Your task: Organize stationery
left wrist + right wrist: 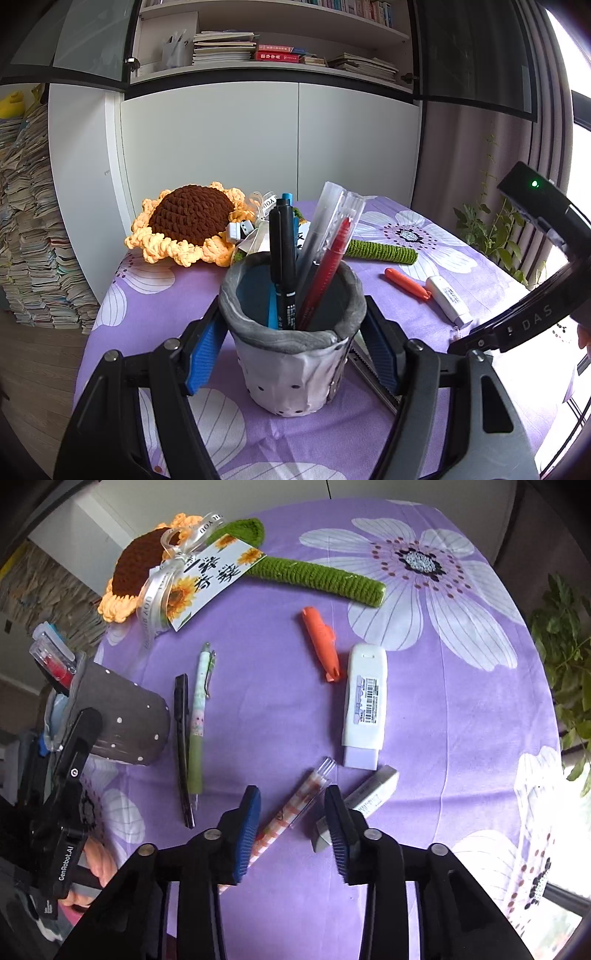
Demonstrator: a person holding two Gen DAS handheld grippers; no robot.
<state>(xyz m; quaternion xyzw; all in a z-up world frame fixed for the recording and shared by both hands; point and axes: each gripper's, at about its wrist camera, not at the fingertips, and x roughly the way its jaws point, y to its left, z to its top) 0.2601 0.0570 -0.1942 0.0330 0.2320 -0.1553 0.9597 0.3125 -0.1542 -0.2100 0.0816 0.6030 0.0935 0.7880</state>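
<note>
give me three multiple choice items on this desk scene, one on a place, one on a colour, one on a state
1. Where does the lead tube lie?
A. in the pen cup
B. on the cloth between the right gripper's jaws
C. on the crochet sunflower

2. What colour is the pen cap beside the correction tape?
A. orange
B. blue
C. black

3. What is the left gripper doing?
A. hanging open over the cloth
B. shut on the pen cup
C. shut on a red pen

Answers:
1 B: the right gripper stands open with the tube on the cloth between its pads.
2 A: the cap is plainly orange.
3 B: both blue pads press the pen cup.
</note>
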